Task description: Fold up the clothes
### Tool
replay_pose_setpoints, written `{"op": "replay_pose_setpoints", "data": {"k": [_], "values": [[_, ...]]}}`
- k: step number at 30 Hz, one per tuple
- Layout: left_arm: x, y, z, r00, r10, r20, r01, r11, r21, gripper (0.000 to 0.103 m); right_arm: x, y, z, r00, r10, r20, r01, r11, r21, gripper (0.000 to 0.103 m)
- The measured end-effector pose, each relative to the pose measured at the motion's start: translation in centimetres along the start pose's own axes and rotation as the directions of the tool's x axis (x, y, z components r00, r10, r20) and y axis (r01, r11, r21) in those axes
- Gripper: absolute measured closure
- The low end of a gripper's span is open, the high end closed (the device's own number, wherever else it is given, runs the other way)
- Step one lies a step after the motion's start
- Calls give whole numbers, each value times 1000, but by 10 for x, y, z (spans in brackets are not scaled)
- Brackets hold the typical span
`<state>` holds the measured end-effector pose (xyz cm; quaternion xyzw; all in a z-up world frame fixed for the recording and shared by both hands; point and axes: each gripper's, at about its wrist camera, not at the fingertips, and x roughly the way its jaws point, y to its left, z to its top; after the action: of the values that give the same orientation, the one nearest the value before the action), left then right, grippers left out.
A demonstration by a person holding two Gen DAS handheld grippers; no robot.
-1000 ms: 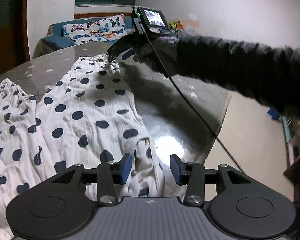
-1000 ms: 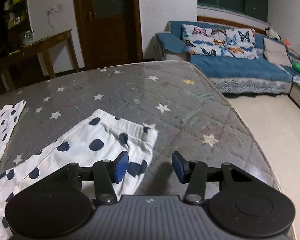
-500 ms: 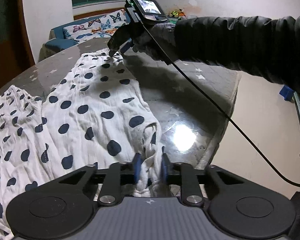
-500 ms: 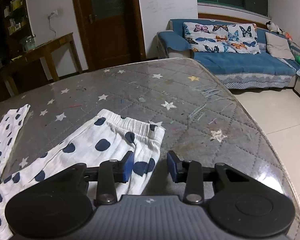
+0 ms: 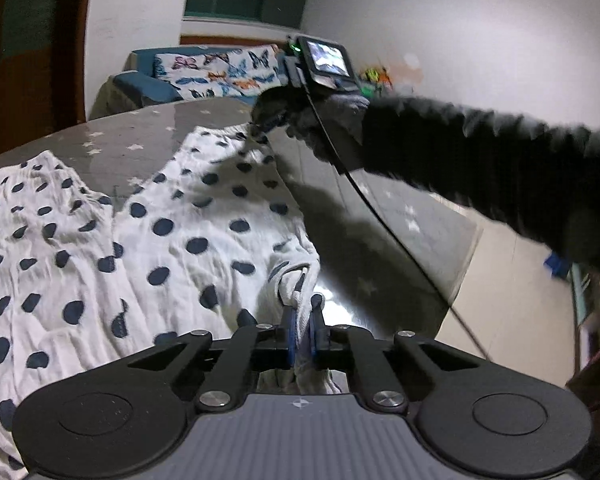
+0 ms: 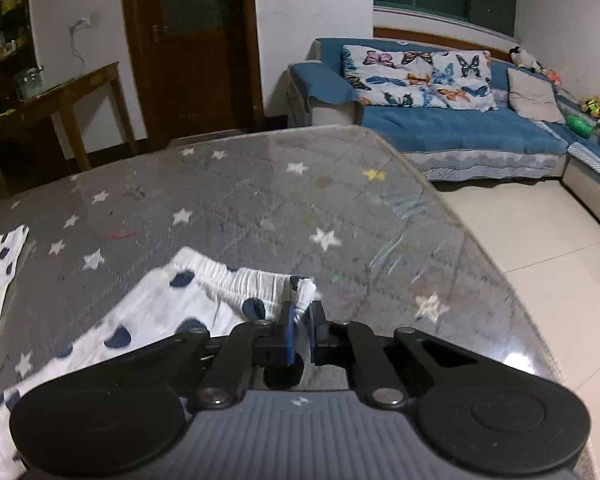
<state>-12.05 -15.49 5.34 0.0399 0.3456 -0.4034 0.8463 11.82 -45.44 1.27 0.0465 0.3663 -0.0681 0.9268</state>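
My left gripper [image 5: 302,322] pinches a bunched edge of the polka-dot trousers [image 5: 188,236], which lie spread on the star-patterned table [image 6: 260,204]. My right gripper [image 6: 302,326] is clamped on the elastic cuff corner [image 6: 300,286] at the far end. The fabric looks light, soft and crinkly, likely to sag between holds, so corners and hems seem the best grips. I can read no label or writing.

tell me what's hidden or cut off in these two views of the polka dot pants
- Left wrist view: polka dot pants run off the left edge; the left gripper covers the pinched fabric.
- Right wrist view: the right gripper body hides the pants behind the cuff.
- Shelf items, upper left: too small.
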Motion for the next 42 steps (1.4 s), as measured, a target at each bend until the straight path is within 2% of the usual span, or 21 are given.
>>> {"op": "replay_pose_setpoints", "data": {"k": [4, 9, 17, 21, 26, 31, 34, 39, 42], "values": [[-19, 18, 2, 999, -11, 47, 16, 996, -89, 96, -13, 18, 25, 1000, 12, 26, -12, 1000, -8, 97], [-49, 44, -1, 994, 12, 105, 9, 981, -191, 96, -28, 53, 57, 997, 41, 60, -40, 999, -30, 98], [-94, 81, -17, 981, 60, 186, 6, 943, -334, 96, -30, 147, 94, 991, 98, 92, -89, 991, -101, 98], [-107, 102, -29, 976, 85, 202, 8, 907, -421, 96, -20, 209, 104, 989, 117, 86, -103, 983, -153, 98], [-125, 128, -45, 970, 114, 215, 11, 861, -509, 97, -6, 278, 104, 988, 137, 77, -116, 965, -233, 98], [-137, 140, -60, 966, 132, 221, 18, 821, -570, 97, 14, 345, 91, 985, 163, 54, -138, 940, -312, 98], [-143, 145, -67, 965, 153, 215, 7, 799, -601, 97, 27, 381, 78, 980, 196, 22, -178, 928, -327, 98], [-146, 155, -80, 964, 182, 192, -16, 763, -646, 97, 39, 403, 62, 953, 300, -41, -297, 904, -307, 94], [-146, 158, -84, 967, 176, 186, -12, 757, -654, 96, 35, 401, 60, 943, 325, -63, -329, 894, -306, 90]]}}
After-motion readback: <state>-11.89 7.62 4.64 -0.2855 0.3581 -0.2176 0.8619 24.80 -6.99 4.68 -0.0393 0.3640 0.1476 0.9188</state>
